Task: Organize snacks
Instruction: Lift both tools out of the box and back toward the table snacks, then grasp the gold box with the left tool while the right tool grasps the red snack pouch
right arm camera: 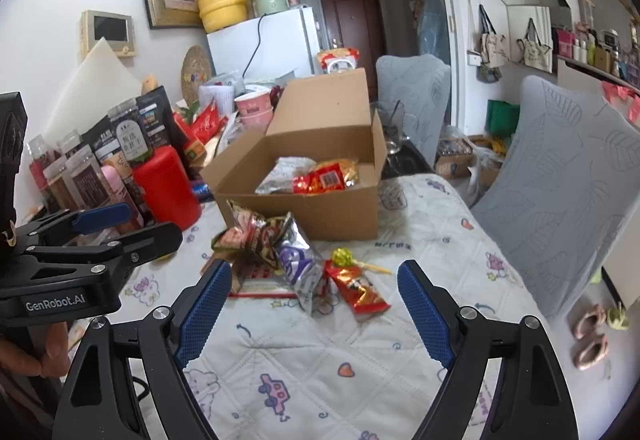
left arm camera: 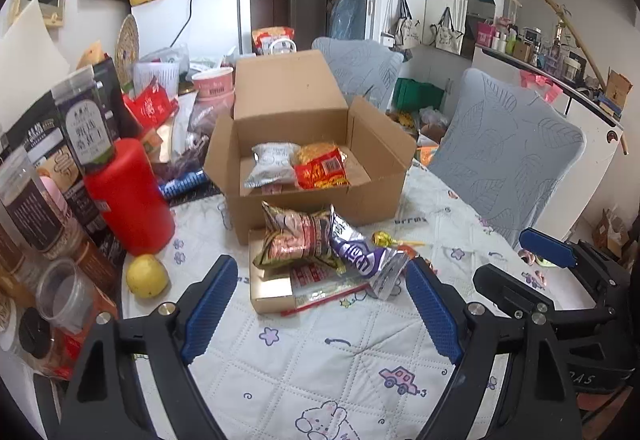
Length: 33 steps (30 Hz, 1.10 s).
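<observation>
Both grippers, the left gripper (left arm camera: 320, 304) and the right gripper (right arm camera: 316, 312), hang wide open above the quilted tablecloth (left arm camera: 320, 360), holding nothing. Just past their tips lies a heap of snack packets (left arm camera: 316, 240), touching the open cardboard box (left arm camera: 312, 200), where two more packets (left arm camera: 300, 164) sit.

The left tongs (left arm camera: 320, 288) hang wide apart and empty over the quilted worktop (left arm camera: 320, 352), near a pile of snack packets (left arm camera: 320, 244). Behind the pile an open cardboard box (left arm camera: 316, 168) holds a silver packet (left arm camera: 268, 164) beside a red-and-yellow one (left arm camera: 324, 166). A lemon (left arm camera: 147, 276) lies left, by a red canister (left arm camera: 128, 200).
</observation>
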Available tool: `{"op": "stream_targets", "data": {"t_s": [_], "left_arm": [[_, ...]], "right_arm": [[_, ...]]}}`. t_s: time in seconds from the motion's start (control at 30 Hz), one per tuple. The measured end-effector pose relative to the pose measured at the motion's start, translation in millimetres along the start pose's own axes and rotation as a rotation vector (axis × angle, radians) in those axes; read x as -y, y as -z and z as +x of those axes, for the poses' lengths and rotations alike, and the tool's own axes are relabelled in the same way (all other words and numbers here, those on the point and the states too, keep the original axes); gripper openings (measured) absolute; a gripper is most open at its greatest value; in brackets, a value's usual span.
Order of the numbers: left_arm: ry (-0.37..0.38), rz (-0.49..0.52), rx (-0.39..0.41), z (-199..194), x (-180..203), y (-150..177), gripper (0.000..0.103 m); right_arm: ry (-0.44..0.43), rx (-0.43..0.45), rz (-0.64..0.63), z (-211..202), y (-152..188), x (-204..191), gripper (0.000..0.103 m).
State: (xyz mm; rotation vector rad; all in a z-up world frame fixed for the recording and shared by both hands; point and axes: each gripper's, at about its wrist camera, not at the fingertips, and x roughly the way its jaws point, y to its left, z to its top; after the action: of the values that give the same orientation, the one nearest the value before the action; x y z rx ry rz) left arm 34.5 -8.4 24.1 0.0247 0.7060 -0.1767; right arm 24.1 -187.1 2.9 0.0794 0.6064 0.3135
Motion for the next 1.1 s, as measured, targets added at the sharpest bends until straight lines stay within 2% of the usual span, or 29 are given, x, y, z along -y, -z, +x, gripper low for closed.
{"op": "stream_targets", "data": {"t_s": [0.3, 0.6, 0.9, 1.1], "left_arm": [[0.018, -0.035, -0.043, 28, -10, 17, 0.087], [-0.003, -0.068, -0.099, 62, -24, 27, 0.087], [-0.016, -0.121, -0.160, 98, -47, 32, 0.087], [-0.029, -0.121, -0.185, 118, -54, 29, 0.087]], "right_arm": [[-0.017, -0.043, 0.007, 27, 17, 5, 0.086], [-0.027, -0.095, 0.025, 54, 28, 11, 0.086], [-0.016, -0.137, 0.027, 78, 32, 17, 0.086], [0.016, -0.158, 0.041, 90, 28, 32, 0.086]]}}
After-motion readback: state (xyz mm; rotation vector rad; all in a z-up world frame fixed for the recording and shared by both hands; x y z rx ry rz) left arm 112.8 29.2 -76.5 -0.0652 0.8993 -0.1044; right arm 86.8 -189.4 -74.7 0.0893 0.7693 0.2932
